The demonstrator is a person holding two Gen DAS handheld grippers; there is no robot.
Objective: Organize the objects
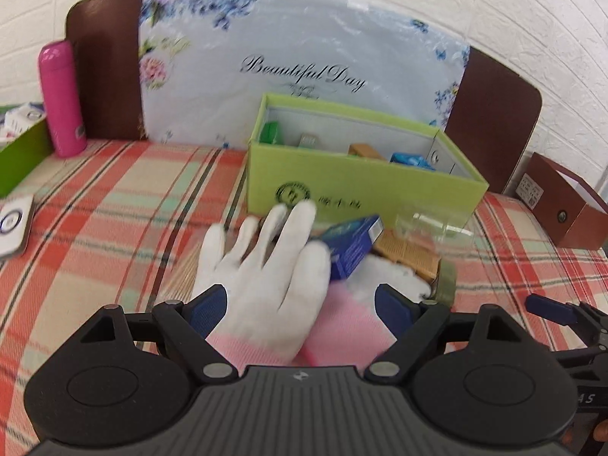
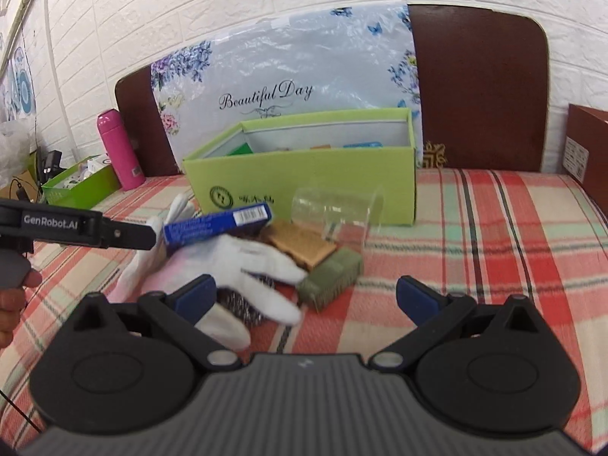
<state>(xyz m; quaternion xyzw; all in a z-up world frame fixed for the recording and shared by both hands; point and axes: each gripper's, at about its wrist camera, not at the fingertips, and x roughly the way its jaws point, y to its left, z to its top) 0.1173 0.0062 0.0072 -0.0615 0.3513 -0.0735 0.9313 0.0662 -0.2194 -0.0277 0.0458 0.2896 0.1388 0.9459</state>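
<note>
Both grippers are hanging low over the plaid cloth with jaws spread wide and nothing between them. The left gripper is framing a white glove, and the right gripper is facing the same heap from the right. That heap is lying just in front of the green box: a second glove is draped over a steel scourer, a blue carton is resting tilted across the gloves, and a tan sponge, a green brush block and a toppled clear glass are crowding beside them. The box is standing open at the far side, already holding a few small items, probably as the collecting place. A pink bottle is standing upright far left.
</note>
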